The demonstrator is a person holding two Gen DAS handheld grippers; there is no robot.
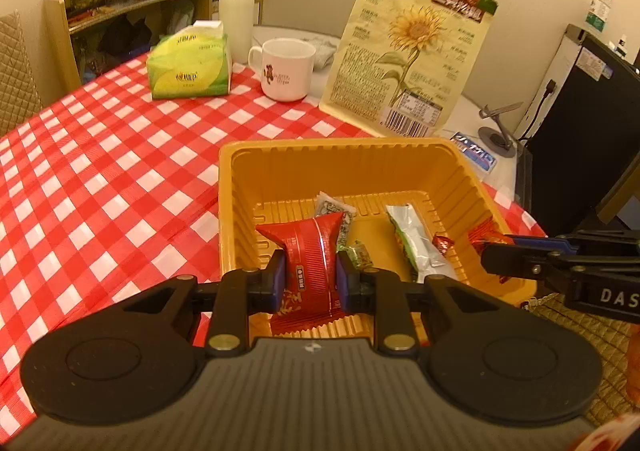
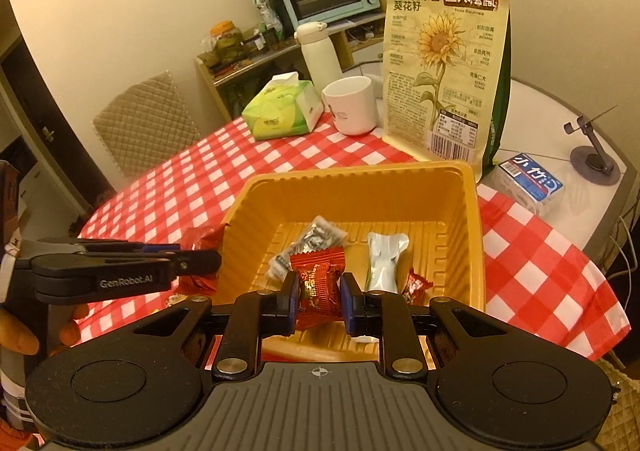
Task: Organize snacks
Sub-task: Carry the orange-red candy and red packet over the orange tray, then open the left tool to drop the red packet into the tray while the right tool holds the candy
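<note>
An orange plastic tray (image 1: 360,159) (image 2: 360,187) stands on the red-checked tablecloth and holds several snack packets. My left gripper (image 1: 311,277) is shut on a large red snack packet (image 1: 310,251) over the tray's near left part. My right gripper (image 2: 319,297) is shut on a small red candy packet (image 2: 318,287) over the tray's near edge. A silver-green bar (image 1: 412,235) (image 2: 384,261), a grey patterned packet (image 1: 332,207) (image 2: 316,235) and a small red candy (image 1: 442,243) (image 2: 416,285) lie in the tray. The right gripper also shows in the left wrist view (image 1: 492,251), the left gripper in the right wrist view (image 2: 212,257).
Behind the tray stand a sunflower seed bag (image 1: 412,47) (image 2: 444,67), a white mug (image 1: 286,69) (image 2: 352,105), a green tissue pack (image 1: 188,65) (image 2: 284,109) and a white flask (image 1: 236,11) (image 2: 320,51). A blue box (image 2: 532,177) and a phone stand (image 2: 596,155) sit right.
</note>
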